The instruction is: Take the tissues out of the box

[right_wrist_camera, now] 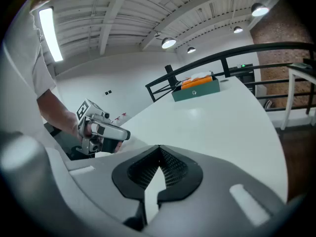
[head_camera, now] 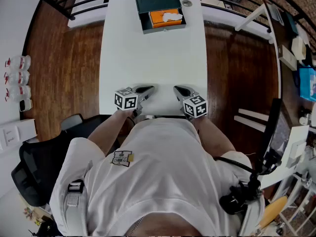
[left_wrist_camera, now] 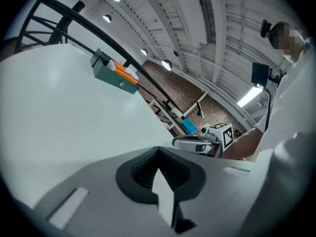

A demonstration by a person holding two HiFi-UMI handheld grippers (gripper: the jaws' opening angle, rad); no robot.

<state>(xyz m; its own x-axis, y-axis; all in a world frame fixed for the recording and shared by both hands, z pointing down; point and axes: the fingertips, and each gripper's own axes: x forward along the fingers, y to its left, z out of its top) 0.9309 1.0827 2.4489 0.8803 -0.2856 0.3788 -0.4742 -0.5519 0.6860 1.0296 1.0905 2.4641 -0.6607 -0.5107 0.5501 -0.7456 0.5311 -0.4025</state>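
Note:
A dark green box (head_camera: 160, 12) stands open at the far end of the white table (head_camera: 153, 58). Inside it lies an orange tissue pack (head_camera: 163, 17) with a white tissue (head_camera: 173, 17) sticking out. The box also shows in the left gripper view (left_wrist_camera: 112, 75) and in the right gripper view (right_wrist_camera: 196, 89), far off in both. My left gripper (head_camera: 150, 88) and right gripper (head_camera: 176, 88) rest near the table's front edge, tips pointing toward each other, both shut with nothing between the jaws. Each gripper view shows the other gripper: the right gripper (left_wrist_camera: 202, 141) and the left gripper (right_wrist_camera: 101, 130).
A black railing (head_camera: 74, 4) runs behind the table's far edge. A small round object (head_camera: 186, 3) lies right of the box. A black office chair (head_camera: 34, 172) stands at my left, and several bottles (head_camera: 17, 70) sit on a shelf. Wooden floor flanks the table.

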